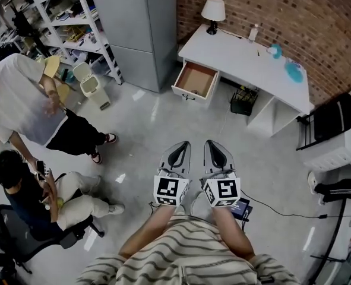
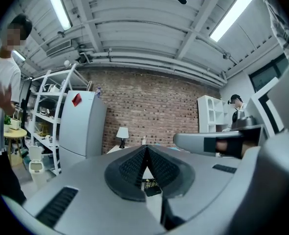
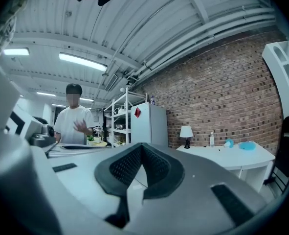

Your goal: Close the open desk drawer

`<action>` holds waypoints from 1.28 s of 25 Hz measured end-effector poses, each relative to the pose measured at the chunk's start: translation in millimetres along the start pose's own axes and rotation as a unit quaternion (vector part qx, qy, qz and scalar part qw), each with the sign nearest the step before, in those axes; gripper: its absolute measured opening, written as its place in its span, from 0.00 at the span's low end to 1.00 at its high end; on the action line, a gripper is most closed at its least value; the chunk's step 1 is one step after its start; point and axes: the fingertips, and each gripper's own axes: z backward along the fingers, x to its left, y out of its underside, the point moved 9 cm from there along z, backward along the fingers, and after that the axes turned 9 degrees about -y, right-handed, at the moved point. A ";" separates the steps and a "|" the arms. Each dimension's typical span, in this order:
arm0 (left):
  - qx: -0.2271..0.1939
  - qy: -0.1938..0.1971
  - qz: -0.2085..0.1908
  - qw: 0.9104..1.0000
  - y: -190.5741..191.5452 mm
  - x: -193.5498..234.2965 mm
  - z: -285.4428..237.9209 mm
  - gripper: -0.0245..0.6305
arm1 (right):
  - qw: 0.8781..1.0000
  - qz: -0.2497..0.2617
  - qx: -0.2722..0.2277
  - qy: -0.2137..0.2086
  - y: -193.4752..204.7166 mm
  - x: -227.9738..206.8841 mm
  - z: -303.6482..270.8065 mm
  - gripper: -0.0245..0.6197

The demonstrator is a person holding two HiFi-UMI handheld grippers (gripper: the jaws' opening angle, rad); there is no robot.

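The white desk (image 1: pixel 246 61) stands against the brick wall at the far side. Its left drawer (image 1: pixel 194 81) is pulled out, its brown wooden bottom showing with nothing in it. Both grippers are held level in front of the person's chest, side by side, well short of the desk. The left gripper (image 1: pixel 184 145) has its jaws together with nothing between them, and its tips (image 2: pixel 146 148) meet in the left gripper view. The right gripper (image 1: pixel 209 145) is likewise shut and holds nothing, tips (image 3: pixel 142 146) touching. The desk (image 3: pixel 232 154) and its lamp (image 3: pixel 186 131) show ahead in the right gripper view.
A tall grey cabinet (image 1: pixel 136 28) stands left of the drawer, with white shelves (image 1: pixel 68 22) and a bin (image 1: pixel 92 86) beyond. Two people (image 1: pixel 27 100) are at the left, one seated. A black basket (image 1: pixel 242 103) sits under the desk. A black chair (image 1: pixel 335 120) and a floor cable (image 1: pixel 288 212) are at the right.
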 end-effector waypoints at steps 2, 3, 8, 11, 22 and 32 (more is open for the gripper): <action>0.004 0.002 0.001 1.000 0.9 5.5 -15.9 0.05 | 1.000 -0.001 0.004 0.003 0.8 -9.1 -12.3 0.05; 0.006 0.003 0.002 1.000 2.7 7.7 -24.4 0.05 | 1.000 -0.002 0.006 0.004 2.9 -14.4 -18.3 0.05; 0.010 -0.002 0.001 1.000 11.6 18.0 -77.0 0.05 | 1.000 -0.003 -0.001 0.000 12.6 -51.3 -54.9 0.05; 0.011 -0.005 -0.004 1.000 12.4 22.9 -117.2 0.05 | 1.000 -0.006 -0.005 -0.002 15.1 -81.5 -82.9 0.05; 0.009 -0.022 -0.010 1.000 -16.4 22.6 -309.3 0.05 | 1.000 -0.011 -0.015 -0.021 -6.1 -232.9 -203.6 0.05; 0.033 -0.034 0.003 0.999 -13.2 21.7 -428.4 0.05 | 0.999 -0.028 -0.001 -0.033 -1.9 -333.4 -285.6 0.05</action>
